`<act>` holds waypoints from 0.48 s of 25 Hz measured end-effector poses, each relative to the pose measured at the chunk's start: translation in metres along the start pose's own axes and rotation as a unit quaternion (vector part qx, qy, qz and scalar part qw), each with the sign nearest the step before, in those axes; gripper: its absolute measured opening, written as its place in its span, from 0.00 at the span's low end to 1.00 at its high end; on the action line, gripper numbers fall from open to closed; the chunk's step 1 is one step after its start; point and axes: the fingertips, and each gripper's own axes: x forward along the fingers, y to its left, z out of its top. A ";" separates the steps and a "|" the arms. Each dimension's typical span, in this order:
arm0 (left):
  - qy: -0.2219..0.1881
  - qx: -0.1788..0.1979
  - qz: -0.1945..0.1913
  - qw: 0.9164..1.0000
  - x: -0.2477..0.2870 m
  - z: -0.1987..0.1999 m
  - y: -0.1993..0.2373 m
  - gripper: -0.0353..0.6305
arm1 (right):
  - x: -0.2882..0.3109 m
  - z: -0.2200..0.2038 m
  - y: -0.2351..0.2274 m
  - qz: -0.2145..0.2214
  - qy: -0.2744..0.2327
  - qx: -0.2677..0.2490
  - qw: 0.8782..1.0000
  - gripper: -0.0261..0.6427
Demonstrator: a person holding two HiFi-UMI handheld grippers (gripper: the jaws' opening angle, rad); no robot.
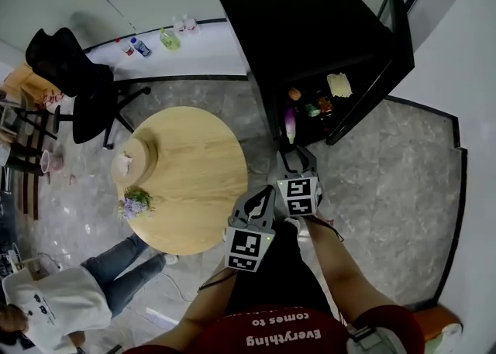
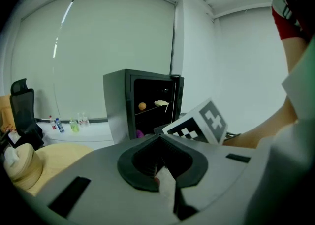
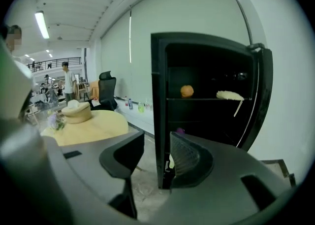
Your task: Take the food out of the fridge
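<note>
The left gripper [image 2: 160, 164] has its jaws together on nothing. The right gripper [image 3: 155, 157] has its jaws apart and bare, facing the open black fridge [image 3: 159, 96], where an orange [image 3: 186, 91] sits on a shelf.

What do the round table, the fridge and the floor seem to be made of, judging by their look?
Round table: probably wood or wood veneer, matte; its top is an even pale tan.
Fridge: black casing, perhaps painted metal or plastic, smooth with slight sheen; the look leaves it open.
Floor: seemingly polished stone or stone-look tile; grey, mottled, with a dark border strip.
</note>
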 end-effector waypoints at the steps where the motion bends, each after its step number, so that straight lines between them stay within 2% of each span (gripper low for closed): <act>1: 0.005 0.001 0.000 1.000 0.006 -0.004 0.002 0.06 | 0.011 -0.009 -0.008 -0.006 0.014 -0.001 1.000 0.26; 7: 0.026 0.009 -0.007 1.000 0.039 -0.019 0.014 0.06 | 0.071 -0.042 -0.045 -0.018 0.067 -0.007 0.998 0.32; 12: 0.040 0.017 -0.014 0.999 0.075 -0.032 0.019 0.06 | 0.108 -0.060 -0.064 -0.017 0.102 -0.002 0.995 0.32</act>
